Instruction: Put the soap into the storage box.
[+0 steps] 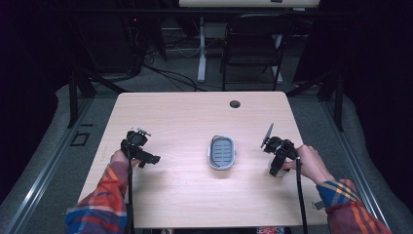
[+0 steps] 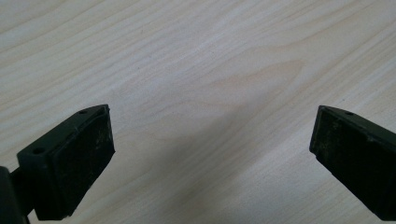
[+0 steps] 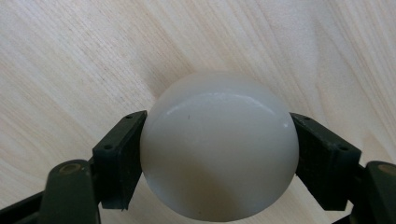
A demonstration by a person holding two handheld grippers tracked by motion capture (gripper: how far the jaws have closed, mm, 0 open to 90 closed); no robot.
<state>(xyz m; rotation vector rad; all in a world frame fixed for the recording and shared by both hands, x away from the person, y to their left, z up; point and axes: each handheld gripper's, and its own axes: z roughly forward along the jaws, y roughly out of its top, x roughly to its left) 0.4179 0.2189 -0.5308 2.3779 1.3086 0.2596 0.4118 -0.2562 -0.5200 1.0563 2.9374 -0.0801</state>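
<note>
A smooth white rounded object (image 3: 218,144) is clamped between the jaws of the right gripper (image 1: 278,157) at about 4 o'clock on the wooden table (image 1: 185,117).

The object is held across its widest part, a pad on each side; its glossy, curved surface is judged slippery and stiff, probably light, so a grip at the widest point is favoured. A grey slotted tray (image 1: 222,152) lies near the table's centre. The left gripper (image 2: 210,156), at about 8 o'clock, is held wide apart over bare wood.

Our dim room around a pale wooden table (image 1: 195,117).
We see a black folding chair (image 1: 251,46), a white desk leg (image 1: 201,53), grey carpet floor (image 1: 165,80) and dark cables (image 1: 170,75).
</note>
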